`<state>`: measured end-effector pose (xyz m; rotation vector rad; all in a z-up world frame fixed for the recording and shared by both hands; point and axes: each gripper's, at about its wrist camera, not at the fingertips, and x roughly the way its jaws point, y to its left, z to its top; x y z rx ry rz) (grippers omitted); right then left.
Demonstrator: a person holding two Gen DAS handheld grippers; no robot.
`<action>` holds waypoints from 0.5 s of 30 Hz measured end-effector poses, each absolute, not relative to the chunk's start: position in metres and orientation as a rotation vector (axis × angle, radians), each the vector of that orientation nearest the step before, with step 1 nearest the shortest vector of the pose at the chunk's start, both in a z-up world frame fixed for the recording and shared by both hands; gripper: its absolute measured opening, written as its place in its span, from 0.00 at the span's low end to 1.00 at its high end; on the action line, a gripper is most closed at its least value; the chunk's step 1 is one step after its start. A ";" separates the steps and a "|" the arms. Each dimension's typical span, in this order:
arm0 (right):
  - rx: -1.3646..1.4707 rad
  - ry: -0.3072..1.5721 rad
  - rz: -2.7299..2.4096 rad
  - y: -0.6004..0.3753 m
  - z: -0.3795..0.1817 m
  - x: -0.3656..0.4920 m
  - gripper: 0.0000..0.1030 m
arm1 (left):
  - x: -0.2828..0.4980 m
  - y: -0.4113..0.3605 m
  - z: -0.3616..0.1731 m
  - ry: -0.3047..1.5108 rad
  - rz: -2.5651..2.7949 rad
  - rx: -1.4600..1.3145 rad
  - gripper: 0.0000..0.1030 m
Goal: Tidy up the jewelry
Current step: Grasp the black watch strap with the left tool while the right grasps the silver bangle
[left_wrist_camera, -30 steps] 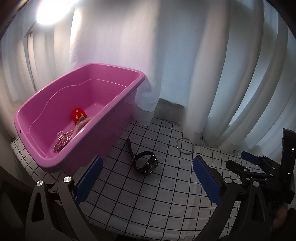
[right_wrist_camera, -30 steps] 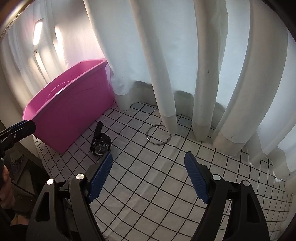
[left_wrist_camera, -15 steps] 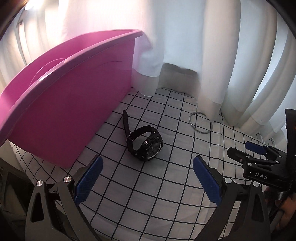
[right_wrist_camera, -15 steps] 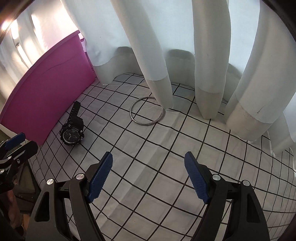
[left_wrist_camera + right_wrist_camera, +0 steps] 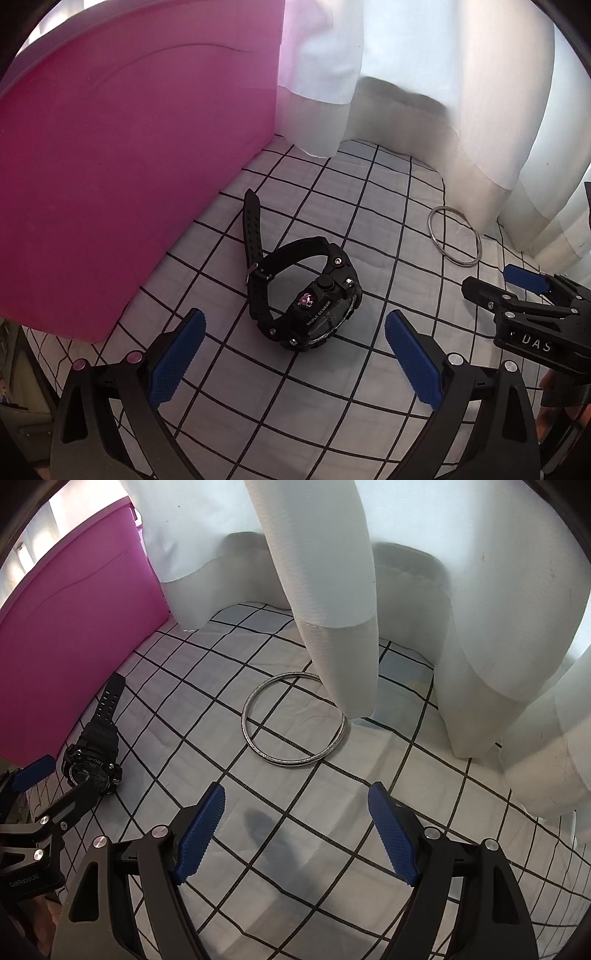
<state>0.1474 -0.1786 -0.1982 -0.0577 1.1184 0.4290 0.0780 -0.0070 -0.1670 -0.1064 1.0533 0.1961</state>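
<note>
A black sport watch [image 5: 303,291] lies on the checked cloth [image 5: 369,206] beside the pink tub [image 5: 110,155]. My left gripper [image 5: 293,358] is open and empty, low over the cloth, with the watch just ahead between its blue pads. A silver bangle [image 5: 293,723] lies further right, partly under a curtain fold. My right gripper [image 5: 295,830] is open and empty, a short way in front of the bangle. The watch also shows in the right wrist view [image 5: 94,757], and the bangle in the left wrist view [image 5: 454,240].
White curtains [image 5: 332,590] hang along the back and rest on the cloth. The pink tub's wall [image 5: 66,627] stands close on the left. The right gripper's body shows at the right edge of the left wrist view [image 5: 524,317].
Both grippers have dropped and moved forward. The left one has closed in on the watch and the tub's inside is out of sight. The right one has closed in on the bangle.
</note>
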 end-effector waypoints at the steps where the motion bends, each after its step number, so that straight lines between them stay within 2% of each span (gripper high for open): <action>1: -0.065 1.118 0.425 -0.177 -0.200 0.151 0.74 | 0.079 -0.006 -0.169 1.055 0.200 -0.109 0.93; 7: -0.146 1.092 0.402 -0.164 -0.205 0.165 0.75 | 0.086 -0.004 -0.180 1.067 0.223 -0.094 0.93; 15: -0.191 1.069 0.385 -0.148 -0.211 0.178 0.84 | 0.096 -0.001 -0.189 1.082 0.236 -0.088 0.93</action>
